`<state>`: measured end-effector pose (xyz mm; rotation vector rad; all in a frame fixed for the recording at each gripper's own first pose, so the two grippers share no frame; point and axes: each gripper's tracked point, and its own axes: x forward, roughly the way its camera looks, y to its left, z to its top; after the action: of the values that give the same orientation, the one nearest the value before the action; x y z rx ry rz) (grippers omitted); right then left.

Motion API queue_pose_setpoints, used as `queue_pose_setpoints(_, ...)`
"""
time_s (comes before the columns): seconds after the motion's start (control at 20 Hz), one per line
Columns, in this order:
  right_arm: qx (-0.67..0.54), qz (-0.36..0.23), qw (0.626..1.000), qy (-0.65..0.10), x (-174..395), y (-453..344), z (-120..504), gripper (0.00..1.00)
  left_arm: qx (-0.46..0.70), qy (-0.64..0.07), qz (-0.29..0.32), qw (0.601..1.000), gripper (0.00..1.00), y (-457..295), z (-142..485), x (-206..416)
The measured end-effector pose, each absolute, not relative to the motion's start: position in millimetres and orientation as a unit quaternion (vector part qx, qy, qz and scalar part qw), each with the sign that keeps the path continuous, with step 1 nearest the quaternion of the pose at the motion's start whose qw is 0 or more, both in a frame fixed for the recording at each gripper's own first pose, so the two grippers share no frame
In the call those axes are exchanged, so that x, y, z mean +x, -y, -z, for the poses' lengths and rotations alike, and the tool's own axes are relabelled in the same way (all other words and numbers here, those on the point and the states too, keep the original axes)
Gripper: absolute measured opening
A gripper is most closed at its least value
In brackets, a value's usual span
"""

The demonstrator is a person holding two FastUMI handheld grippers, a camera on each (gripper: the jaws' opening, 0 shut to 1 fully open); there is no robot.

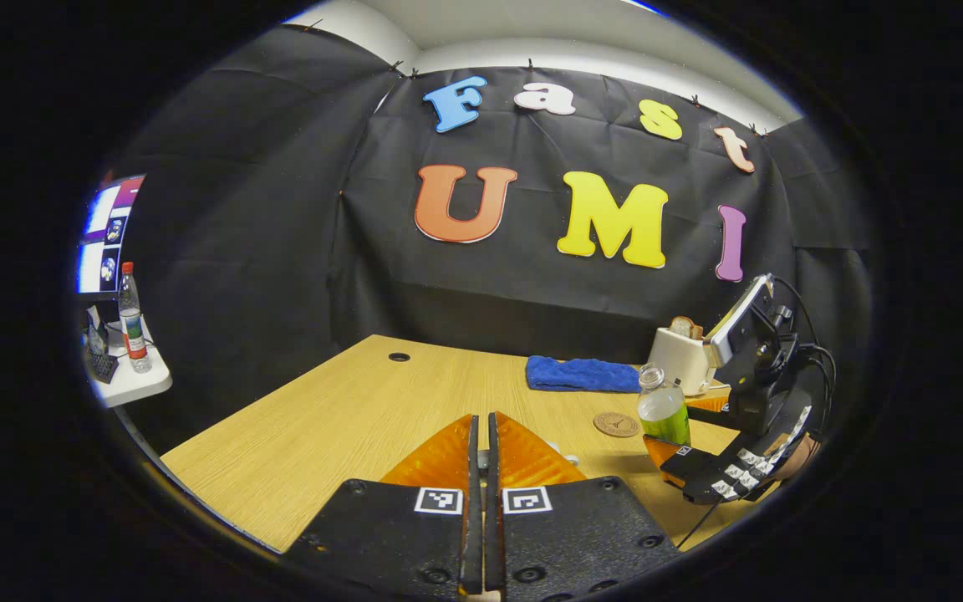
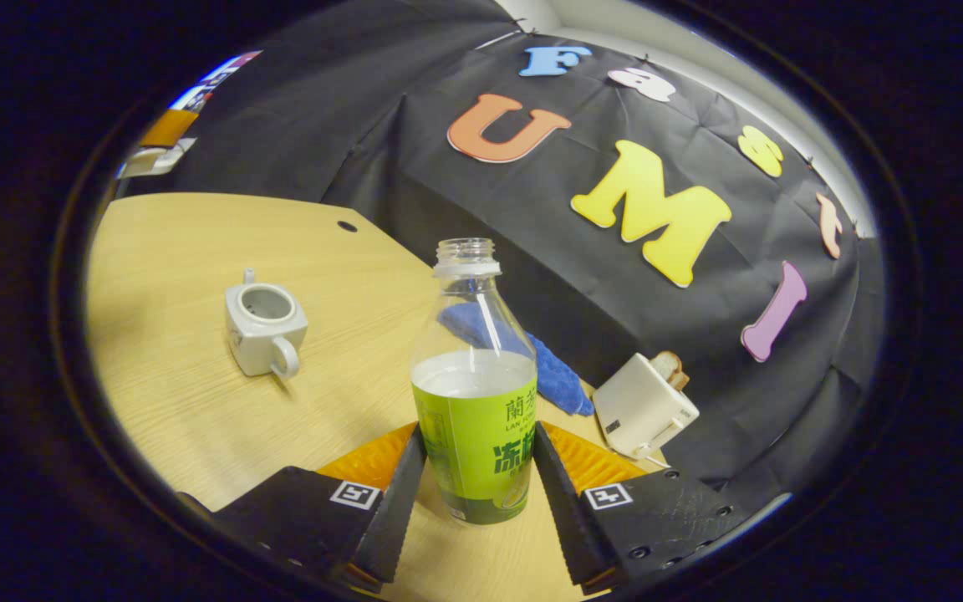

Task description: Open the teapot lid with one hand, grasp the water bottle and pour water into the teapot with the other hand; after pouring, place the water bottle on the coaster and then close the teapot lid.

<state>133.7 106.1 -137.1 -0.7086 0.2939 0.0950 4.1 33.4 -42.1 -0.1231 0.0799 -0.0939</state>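
A white teapot [image 2: 264, 328] stands on the wooden table [image 2: 164, 251] with its top open, left of the bottle in the right gripper view. My right gripper [image 2: 479, 431] is shut on the uncapped water bottle [image 2: 475, 401], which is about half full with a green label and is held upright. In the left gripper view that bottle [image 1: 664, 410] and the right gripper [image 1: 682, 428] are at the right, just beside the round brown coaster [image 1: 616, 425]. My left gripper [image 1: 482, 418] is shut; a white sliver by its fingers looks like the teapot lid [image 1: 569, 458].
A folded blue towel [image 1: 582, 374] lies at the back of the table, with a white toaster [image 1: 680, 355] holding bread to its right. A small side shelf with another bottle [image 1: 132, 318] and a screen stands at the far left. A cable hole [image 1: 399, 357] is near the back.
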Motion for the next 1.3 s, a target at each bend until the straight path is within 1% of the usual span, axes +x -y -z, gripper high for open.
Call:
queue_pose_setpoints(0.15, -0.408, -0.05, 0.902, -0.135, 134.2, -113.7, 141.6, 0.74, -0.071, -0.031, 0.061, 0.995, 0.03, -34.0, 34.4, -2.9)
queue_pose_setpoints(0.35, -0.495, -0.046, 0.862, -0.099, 135.3, -128.6, 138.5, 0.75, -0.071, -0.023, 0.078, 0.994, 0.03, -32.0, 28.3, -7.6)
queue_pose_setpoints(0.4, -0.511, -0.047, 0.853, -0.097, 137.6, -130.5, 142.5, 0.74, -0.071, -0.021, 0.077, 0.994, 0.03, -33.9, 27.6, -8.4)
queue_pose_setpoints(0.7, -0.598, -0.037, 0.795, -0.093, 143.4, -130.8, 149.7, 0.75, -0.082, -0.025, 0.062, 0.994, 0.04, -54.7, 31.3, -5.2)
queue_pose_setpoints(0.8, -0.631, -0.039, 0.77, -0.087, 144.7, -131.5, 149.4, 0.75, -0.091, -0.027, 0.06, 0.994, 0.03, -59.2, 32.1, -4.4)
queue_pose_setpoints(1.3, -0.726, -0.024, 0.687, -0.031, 155.6, -145.9, 130.5, 0.75, -0.078, -0.028, 0.071, 0.994, 0.03, -61.6, 33.4, -10.0)
